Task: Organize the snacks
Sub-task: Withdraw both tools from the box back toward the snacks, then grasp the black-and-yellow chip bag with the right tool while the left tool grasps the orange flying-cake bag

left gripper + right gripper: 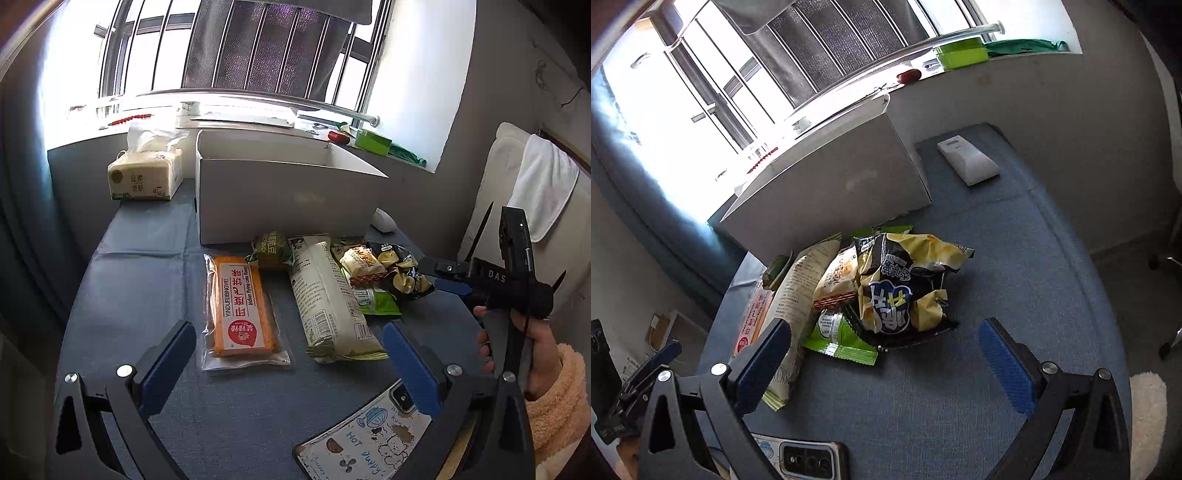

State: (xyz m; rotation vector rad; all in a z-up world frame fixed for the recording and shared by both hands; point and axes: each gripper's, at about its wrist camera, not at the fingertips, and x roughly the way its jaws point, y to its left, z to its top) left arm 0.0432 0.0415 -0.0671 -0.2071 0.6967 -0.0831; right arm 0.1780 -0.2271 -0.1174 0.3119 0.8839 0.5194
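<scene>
Blue cloth covers the table (140, 280) below a barred window, with a white open-topped box (280, 192) standing at the far side; its inside cannot be seen from either view. Six snack packs lie in a loose group just in front of the box. One orange flying-cake pack (240, 306) in clear wrap lies flat on the left. One long cream wrapper (328, 299) lies beside it. One small dark-green pack (271, 249) touches the box. One small beige pack (838, 280) rests on a bright-green pack (838, 336), and one crumpled black-and-yellow chip bag (905, 284) sits on the right. One tissue pack (146, 177) stands left of the box, one white device (967, 162) lies to its right, and one phone (373, 432) lies at the near edge.

Left gripper (288, 358) hangs wide apart and empty above the two long packs. Right gripper (886, 354) is likewise spread wide, holding nothing, near the chip bag.
</scene>
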